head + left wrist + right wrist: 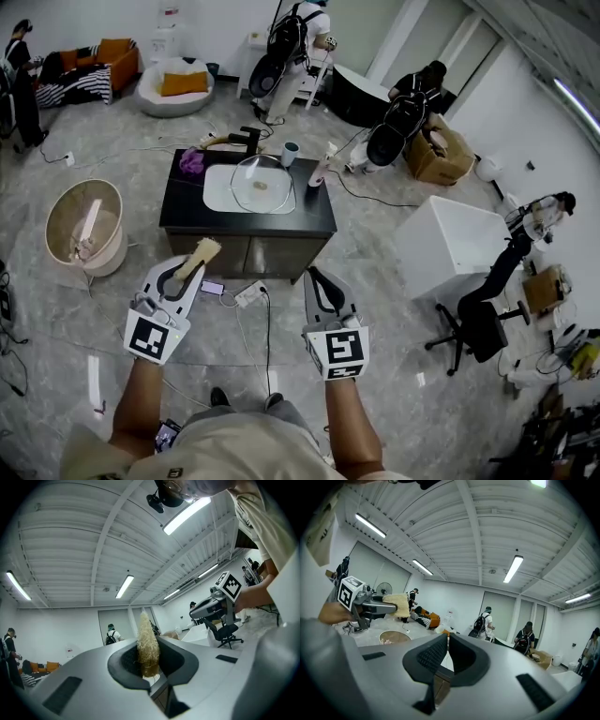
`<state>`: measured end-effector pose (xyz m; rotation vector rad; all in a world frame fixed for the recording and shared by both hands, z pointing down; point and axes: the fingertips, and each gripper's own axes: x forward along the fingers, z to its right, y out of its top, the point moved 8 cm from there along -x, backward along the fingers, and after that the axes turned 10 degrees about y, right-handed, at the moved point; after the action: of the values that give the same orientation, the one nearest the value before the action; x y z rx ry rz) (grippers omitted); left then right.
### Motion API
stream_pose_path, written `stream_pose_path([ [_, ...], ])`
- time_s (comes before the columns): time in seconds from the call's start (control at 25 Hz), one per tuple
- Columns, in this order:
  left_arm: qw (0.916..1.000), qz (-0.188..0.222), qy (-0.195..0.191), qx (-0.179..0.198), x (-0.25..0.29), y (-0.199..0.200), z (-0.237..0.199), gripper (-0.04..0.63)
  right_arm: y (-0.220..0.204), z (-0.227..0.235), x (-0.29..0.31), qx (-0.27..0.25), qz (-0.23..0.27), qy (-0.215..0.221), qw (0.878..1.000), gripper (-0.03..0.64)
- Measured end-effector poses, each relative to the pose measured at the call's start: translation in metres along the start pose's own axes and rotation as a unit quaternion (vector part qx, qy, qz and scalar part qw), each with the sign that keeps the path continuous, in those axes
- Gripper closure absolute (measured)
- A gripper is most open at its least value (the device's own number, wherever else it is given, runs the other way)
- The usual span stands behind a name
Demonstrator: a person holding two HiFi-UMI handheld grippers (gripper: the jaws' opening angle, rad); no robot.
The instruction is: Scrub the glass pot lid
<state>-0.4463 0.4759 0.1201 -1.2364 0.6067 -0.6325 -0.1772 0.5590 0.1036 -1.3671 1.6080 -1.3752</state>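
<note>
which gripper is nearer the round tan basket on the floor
Left. The left gripper is just right of the round tan basket; the right gripper is farther right.

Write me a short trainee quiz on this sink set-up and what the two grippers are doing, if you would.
1. True or false: the glass pot lid lies at the white sink on the black counter, out of both grippers.
2. What is the left gripper shut on?
A. a loofah scrubber
B. a cup
C. nothing
3. Fill in: the right gripper has its jaws ___, with nothing between them.

Key: 1 true; 2 A; 3 together.
</note>
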Motion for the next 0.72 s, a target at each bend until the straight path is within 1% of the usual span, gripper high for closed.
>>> stream_pose_path([
  [0.2,1.0,-0.003,-0.004,-0.002,0.004,-0.006,-0.006,0.548,0.0,0.001,0.004,-0.003,0.003,-0.003,1.0,0.589],
  [0.36,0.9999,-0.013,-0.004,0.001,0.016,-0.014,-0.004,0.548,-0.009,0.014,0.013,0.0,0.004,-0.004,1.0,0.589],
  [0.52,0.9997,-0.024,0.008,0.006,0.033,-0.02,-0.004,0.548,-0.021,0.034,0.032,0.013,0.01,0.009,1.0,0.589],
  [0.72,0.9984,-0.044,0.028,0.022,0.06,-0.015,0.004,0.548,-0.029,0.071,0.048,0.022,0.025,0.029,0.999,0.589],
])
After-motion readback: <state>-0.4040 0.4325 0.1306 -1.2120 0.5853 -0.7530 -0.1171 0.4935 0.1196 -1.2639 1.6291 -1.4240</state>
